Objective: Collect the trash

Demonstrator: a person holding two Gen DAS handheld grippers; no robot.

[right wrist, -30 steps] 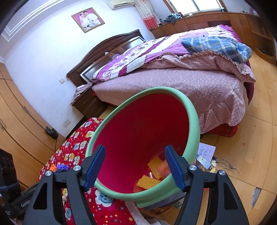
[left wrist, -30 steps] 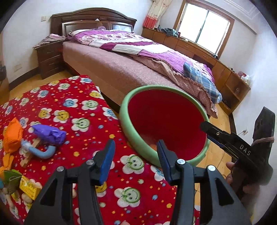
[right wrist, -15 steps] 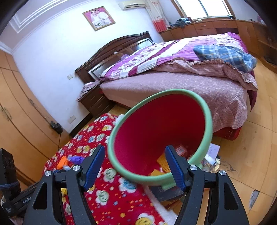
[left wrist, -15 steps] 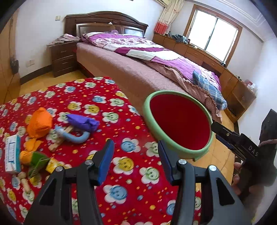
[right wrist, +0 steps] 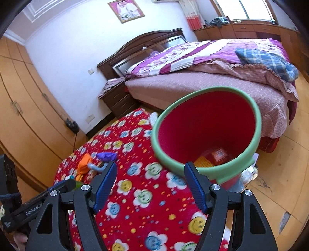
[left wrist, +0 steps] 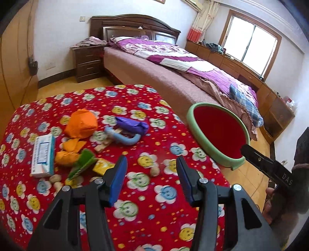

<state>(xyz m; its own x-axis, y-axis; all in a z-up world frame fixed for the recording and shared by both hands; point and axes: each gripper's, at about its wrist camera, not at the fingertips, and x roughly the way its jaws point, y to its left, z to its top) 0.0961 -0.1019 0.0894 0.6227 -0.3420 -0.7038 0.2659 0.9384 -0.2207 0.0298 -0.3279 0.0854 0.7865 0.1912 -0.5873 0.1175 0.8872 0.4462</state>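
A red flowered tabletop [left wrist: 135,100] is carrying scattered trash, with the red green-rimmed bin [left wrist: 217,133] sitting off its 3 o'clock edge. Orange wrapper [left wrist: 81,123] and purple wrapper [left wrist: 133,126] are lying at 10 o'clock of the left gripper [left wrist: 151,178]. The left gripper and right gripper [right wrist: 150,186] are both hovering with jaws apart, holding nothing.

Bed [left wrist: 173,81] with dark wooden headboard [left wrist: 133,25], purple and white quilt [right wrist: 193,56] spread over it, blue plaid cloth [right wrist: 270,59] lying near the foot. Dark nightstand [left wrist: 87,61] just beside the headboard, clothes heaped on top. Framed photo [right wrist: 126,9] on the white wall above. Window [left wrist: 251,44] over a low run of wooden cabinets [left wrist: 231,63]. Wooden wardrobe doors [right wrist: 29,108] along the left wall.
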